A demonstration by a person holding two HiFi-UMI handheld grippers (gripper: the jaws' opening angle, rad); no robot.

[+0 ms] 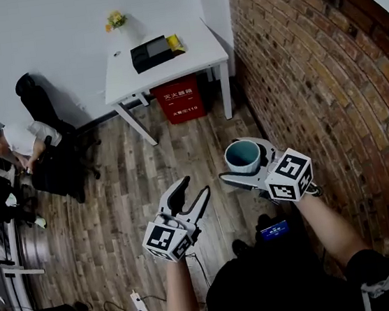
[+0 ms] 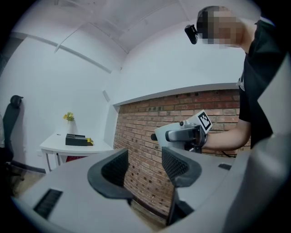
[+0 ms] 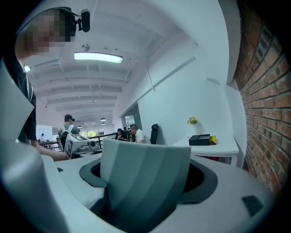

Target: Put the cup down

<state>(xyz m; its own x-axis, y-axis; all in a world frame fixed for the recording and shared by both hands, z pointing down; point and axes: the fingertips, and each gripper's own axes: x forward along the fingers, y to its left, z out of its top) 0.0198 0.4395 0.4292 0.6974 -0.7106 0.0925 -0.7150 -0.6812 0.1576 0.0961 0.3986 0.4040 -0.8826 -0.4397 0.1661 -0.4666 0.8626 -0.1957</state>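
Observation:
A pale teal cup [image 1: 243, 156] sits upright between the jaws of my right gripper [image 1: 249, 166], which is shut on it in mid-air above the wooden floor. In the right gripper view the cup [image 3: 144, 182] fills the space between both dark pads. My left gripper [image 1: 188, 198] hovers lower left of it, open, with nothing between its fingers [image 2: 113, 170]. From the left gripper view I see the right gripper [image 2: 182, 135] against the brick wall.
A white table [image 1: 200, 55] stands ahead against the white wall, carrying a black box [image 1: 151, 52], a yellow item and flowers [image 1: 115, 19]. A red box [image 1: 179, 98] sits beneath it. The brick wall [image 1: 326, 79] runs along the right. A seated person [image 1: 17, 145] is at left.

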